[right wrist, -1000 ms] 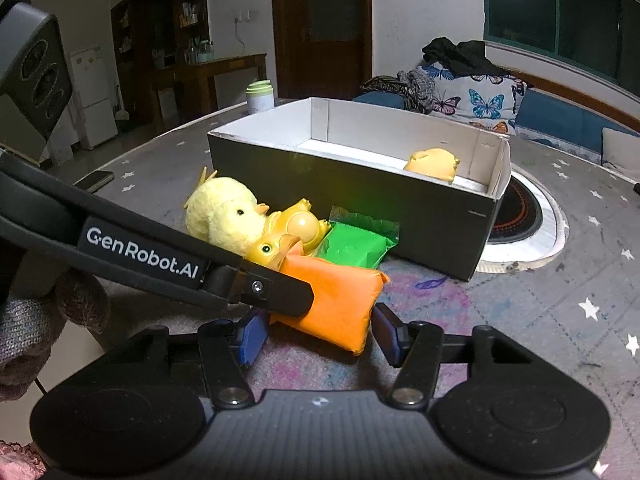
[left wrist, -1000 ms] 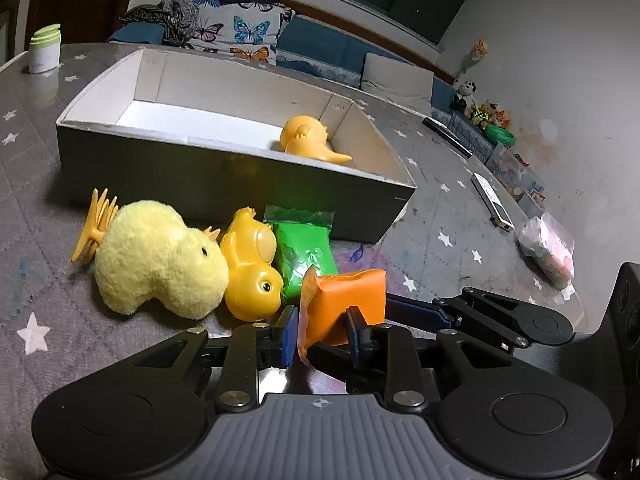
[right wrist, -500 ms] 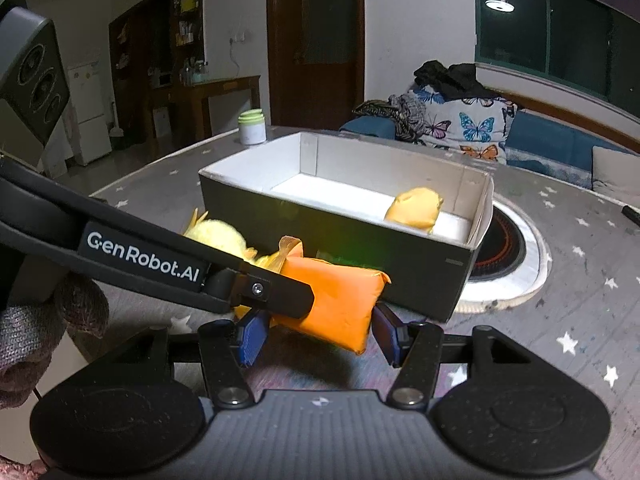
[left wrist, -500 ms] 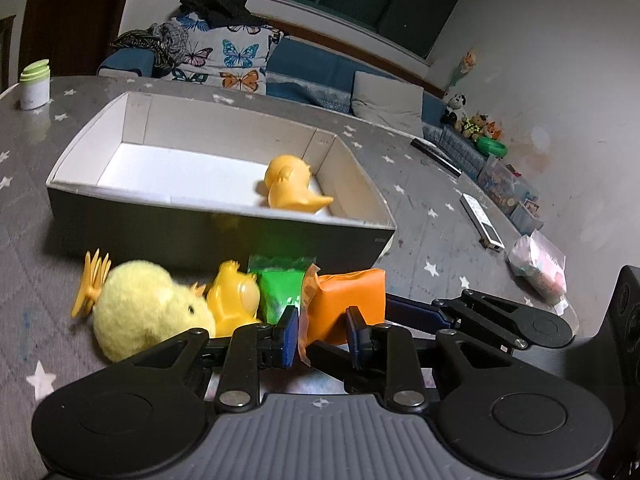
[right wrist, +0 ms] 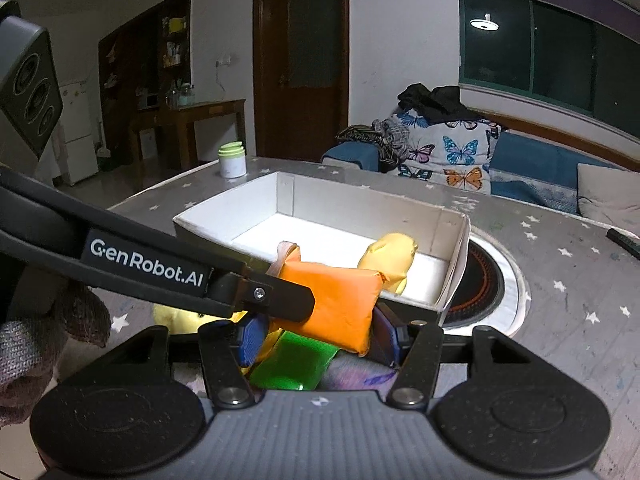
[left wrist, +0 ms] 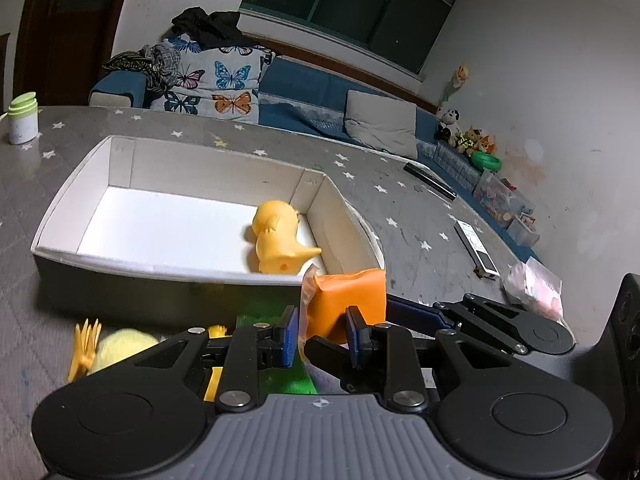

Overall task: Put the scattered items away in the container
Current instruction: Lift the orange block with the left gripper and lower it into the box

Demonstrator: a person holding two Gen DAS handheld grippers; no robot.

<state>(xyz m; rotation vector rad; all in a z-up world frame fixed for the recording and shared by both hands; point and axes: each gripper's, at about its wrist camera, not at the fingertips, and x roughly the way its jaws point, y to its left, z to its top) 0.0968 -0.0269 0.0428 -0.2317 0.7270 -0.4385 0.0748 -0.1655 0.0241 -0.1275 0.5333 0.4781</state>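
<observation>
Both grippers hold one orange packet (left wrist: 347, 302) (right wrist: 334, 306) in the air, just in front of the near wall of the white box (left wrist: 168, 270) (right wrist: 256, 258). My left gripper (left wrist: 322, 336) is shut on it, and my right gripper (right wrist: 316, 338) is shut on it from the other side. A yellow rubber duck (left wrist: 278, 242) (right wrist: 386, 258) lies inside the box at its right end. On the table below lie a green packet (right wrist: 292, 366) (left wrist: 288, 378), a yellow plush chick (left wrist: 116, 350) (right wrist: 176, 318), and a second rubber duck, mostly hidden.
A white jar with a green lid (left wrist: 23, 118) (right wrist: 232, 160) stands on the star-patterned table beyond the box. A round hob (right wrist: 486, 286) is set in the table to the box's right. Two remotes (left wrist: 478, 246) and a pink bag (left wrist: 534, 290) lie at right.
Both grippers have lifted the orange packet off the table and moved it up toward the box's near rim. The plush chick, duck and green packet stayed on the table.
</observation>
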